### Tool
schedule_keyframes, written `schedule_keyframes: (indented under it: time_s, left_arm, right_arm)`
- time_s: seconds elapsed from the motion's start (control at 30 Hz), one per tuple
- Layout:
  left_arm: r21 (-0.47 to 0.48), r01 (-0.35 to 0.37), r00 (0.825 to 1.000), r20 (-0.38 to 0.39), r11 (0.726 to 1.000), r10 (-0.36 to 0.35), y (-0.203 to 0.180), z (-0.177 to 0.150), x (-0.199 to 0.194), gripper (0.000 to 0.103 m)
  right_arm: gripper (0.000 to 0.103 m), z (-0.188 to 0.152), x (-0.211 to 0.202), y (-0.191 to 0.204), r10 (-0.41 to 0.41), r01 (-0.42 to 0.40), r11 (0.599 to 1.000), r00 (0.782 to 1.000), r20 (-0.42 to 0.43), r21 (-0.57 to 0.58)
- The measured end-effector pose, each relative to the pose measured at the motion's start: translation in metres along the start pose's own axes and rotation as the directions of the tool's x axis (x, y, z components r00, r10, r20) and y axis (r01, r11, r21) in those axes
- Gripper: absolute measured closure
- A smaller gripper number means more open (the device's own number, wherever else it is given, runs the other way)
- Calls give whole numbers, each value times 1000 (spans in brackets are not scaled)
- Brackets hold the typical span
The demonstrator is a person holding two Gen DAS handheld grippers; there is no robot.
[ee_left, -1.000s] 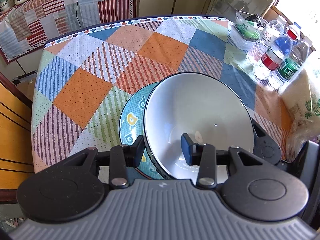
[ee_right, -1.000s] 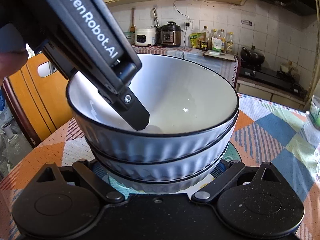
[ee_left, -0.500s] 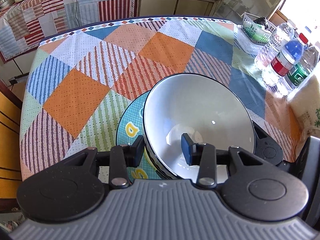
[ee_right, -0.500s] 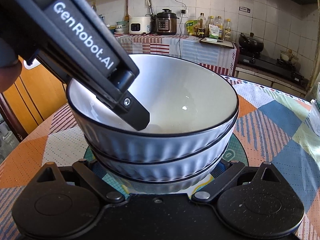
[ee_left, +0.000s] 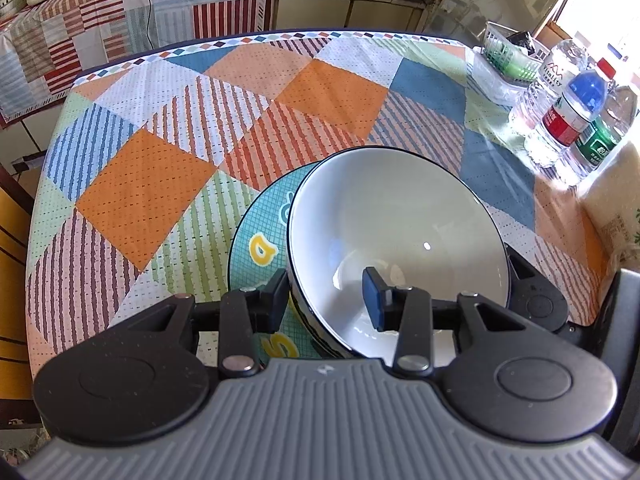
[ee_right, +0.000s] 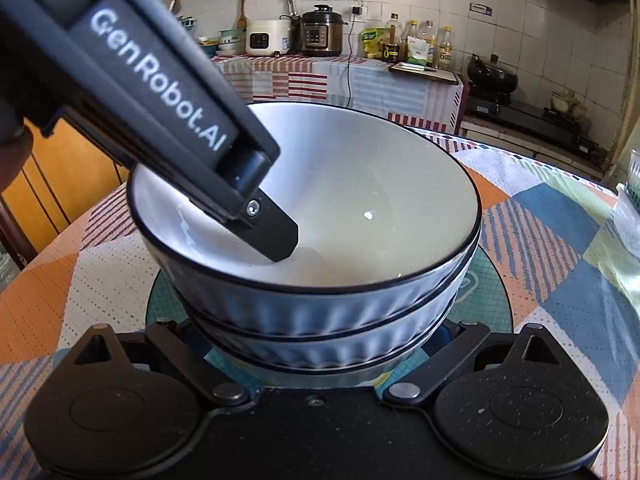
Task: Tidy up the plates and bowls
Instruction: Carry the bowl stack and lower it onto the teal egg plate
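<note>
Left tool (ee_left: 326, 300): your fingers straddle the top bowl's (ee_left: 396, 232) near rim, one pad outside, one inside; a gap shows, so whether you grip it cannot be told.
Right tool (ee_right: 320, 354): fingertips hidden under the bowls; its state cannot be told.
Bowls (ee_right: 316, 308): stacked, sitting on the plate (ee_left: 260, 236).
Plate: flat on the surface (ee_left: 168, 136), between both tools.
Bottles (ee_left: 568, 120): far right.

You have the stacked bowls (ee_right: 320, 280) on the plate (ee_left: 256, 240) near the table's (ee_left: 160, 160) front edge, bottles (ee_left: 568, 120) at its right edge.
</note>
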State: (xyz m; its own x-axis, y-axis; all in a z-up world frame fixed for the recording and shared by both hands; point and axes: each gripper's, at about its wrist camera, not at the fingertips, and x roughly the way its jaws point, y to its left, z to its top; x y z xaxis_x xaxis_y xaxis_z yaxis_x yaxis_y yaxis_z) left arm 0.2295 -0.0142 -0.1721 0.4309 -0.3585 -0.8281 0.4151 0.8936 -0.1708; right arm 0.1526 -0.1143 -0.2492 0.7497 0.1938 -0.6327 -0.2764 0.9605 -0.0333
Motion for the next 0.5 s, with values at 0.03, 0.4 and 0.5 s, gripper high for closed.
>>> schedule_keyframes:
  time_s: [0.03, 0.4, 0.5]
  left_arm:
    - [6, -3, 1000, 6, 1000, 3, -1, 0, 0, 65]
    - [-55, 0, 1000, 28, 998, 1, -1, -2, 1, 61]
    - [5, -51, 996, 74, 999, 50, -14, -9, -7, 52]
  right_arm:
    - [4, -1, 0, 0, -3, 3, 1000, 1000, 4, 2]
    - [2, 4, 2, 2, -58, 59, 998, 997, -59, 12]
    - [3, 7, -11, 2, -34, 37, 998, 997, -72, 41]
